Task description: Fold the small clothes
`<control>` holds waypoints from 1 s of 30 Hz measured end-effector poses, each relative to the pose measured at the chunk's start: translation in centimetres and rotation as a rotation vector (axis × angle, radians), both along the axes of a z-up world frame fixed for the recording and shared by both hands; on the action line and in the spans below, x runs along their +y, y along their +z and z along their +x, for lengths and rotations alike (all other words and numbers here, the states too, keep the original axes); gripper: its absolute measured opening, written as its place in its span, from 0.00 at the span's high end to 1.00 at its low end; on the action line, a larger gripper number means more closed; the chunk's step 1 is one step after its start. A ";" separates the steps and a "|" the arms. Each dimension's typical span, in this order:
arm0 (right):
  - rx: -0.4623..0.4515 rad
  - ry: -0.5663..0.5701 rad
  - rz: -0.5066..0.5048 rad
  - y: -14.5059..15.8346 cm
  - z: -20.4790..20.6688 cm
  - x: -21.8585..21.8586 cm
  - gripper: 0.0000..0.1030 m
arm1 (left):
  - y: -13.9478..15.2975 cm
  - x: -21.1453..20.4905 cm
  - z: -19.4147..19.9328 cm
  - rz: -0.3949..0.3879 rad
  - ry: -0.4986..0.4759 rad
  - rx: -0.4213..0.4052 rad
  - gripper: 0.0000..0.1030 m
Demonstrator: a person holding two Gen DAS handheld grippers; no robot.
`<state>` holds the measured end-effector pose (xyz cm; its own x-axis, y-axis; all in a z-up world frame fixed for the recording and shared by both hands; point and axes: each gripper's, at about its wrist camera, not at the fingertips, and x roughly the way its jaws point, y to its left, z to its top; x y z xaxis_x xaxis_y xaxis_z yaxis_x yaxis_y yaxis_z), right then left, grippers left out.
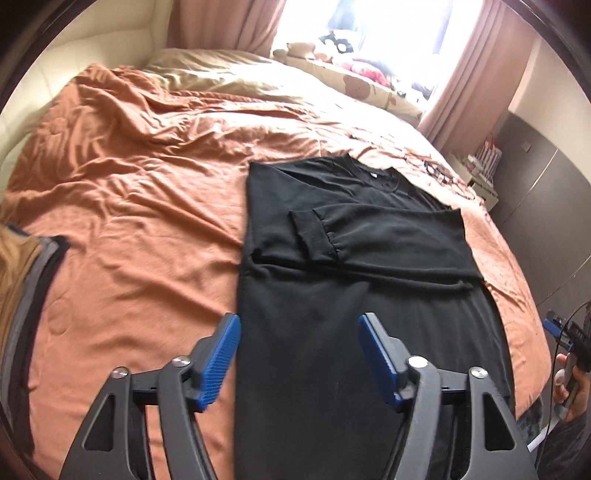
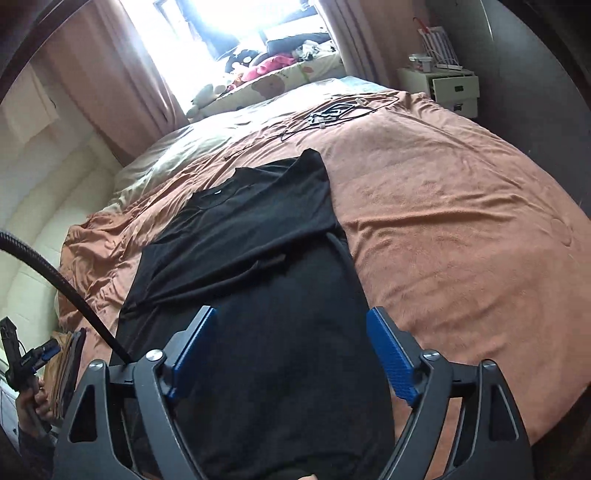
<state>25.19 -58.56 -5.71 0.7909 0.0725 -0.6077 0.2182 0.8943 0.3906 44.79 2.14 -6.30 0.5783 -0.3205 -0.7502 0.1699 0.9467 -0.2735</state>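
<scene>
**Black top half-folded on a bed, both grippers empty above it**

A black long-sleeved top (image 1: pixel 332 258) lies flat on an orange bedspread (image 1: pixel 129 221), its sleeves folded across the chest, collar at the far end. The left gripper (image 1: pixel 299 362) and right gripper (image 2: pixel 291 354) hover over its near hem, jaws apart, holding nothing. The fabric looks soft, light and limp; the near hem corners seem the best places to pinch. Beyond the bed are pink curtains (image 1: pixel 229 22) and a bright window.
</scene>
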 end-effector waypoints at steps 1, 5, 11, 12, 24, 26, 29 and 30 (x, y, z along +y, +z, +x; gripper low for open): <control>0.009 -0.002 -0.014 0.2 -0.9 0.3 0.17 | 0.3 0.5 -1.0 -0.012 0.003 -0.013 0.20; 0.007 -0.002 -0.039 1.0 -4.2 1.2 0.14 | 1.2 2.0 -4.5 -0.024 0.019 -0.055 0.13; -0.025 0.003 -0.085 2.3 -9.8 3.0 0.14 | 2.3 3.6 -9.8 -0.047 0.038 -0.095 0.05; -0.040 0.005 -0.097 2.5 -10.8 3.4 0.14 | 2.4 3.7 -10.7 -0.050 0.041 -0.102 0.04; -0.093 0.026 -0.161 3.2 -19.4 6.6 0.14 | 5.3 4.3 -21.6 -0.066 0.036 -0.254 0.03; -0.076 0.057 -0.204 3.3 -20.1 7.4 0.14 | 5.5 4.3 -22.5 -0.067 0.025 -0.257 0.03; -0.090 0.088 -0.217 3.7 -21.1 7.7 0.14 | 5.6 4.6 -24.0 -0.073 0.026 -0.269 0.03; -0.095 0.088 -0.215 3.7 -21.5 7.6 0.14 | 5.6 4.8 -24.6 -0.075 0.031 -0.276 0.03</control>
